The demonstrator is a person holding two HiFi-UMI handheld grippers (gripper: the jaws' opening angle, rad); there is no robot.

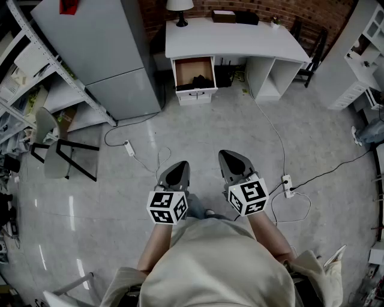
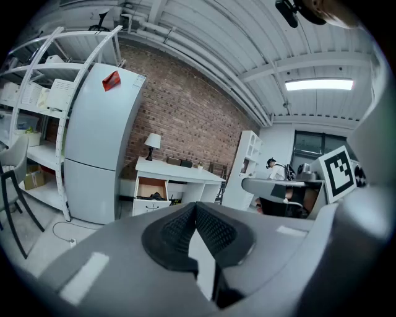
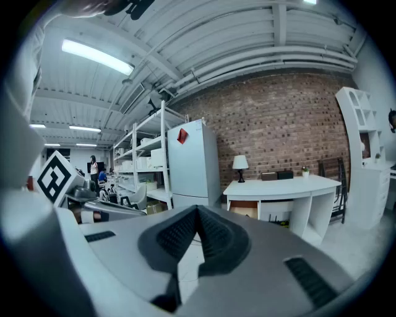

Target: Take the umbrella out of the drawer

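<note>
Far ahead stands a white desk (image 1: 234,39) with its left drawer (image 1: 194,75) pulled open. A dark folded thing, probably the umbrella (image 1: 200,80), lies inside the drawer. In the left gripper view the same open drawer (image 2: 150,189) shows a dark shape in it. My left gripper (image 1: 177,166) and right gripper (image 1: 230,157) are held side by side in front of the person's body, well short of the desk. Both are shut and hold nothing. The left gripper (image 2: 195,210) and the right gripper (image 3: 197,213) show their pads meeting at the tips.
A grey refrigerator (image 1: 99,54) stands left of the desk, with white shelving (image 1: 36,78) and a chair (image 1: 57,150) further left. Cables and a power strip (image 1: 287,185) lie on the floor. A lamp (image 1: 179,9) and dark boxes sit on the desk. White shelves (image 1: 360,54) stand at right.
</note>
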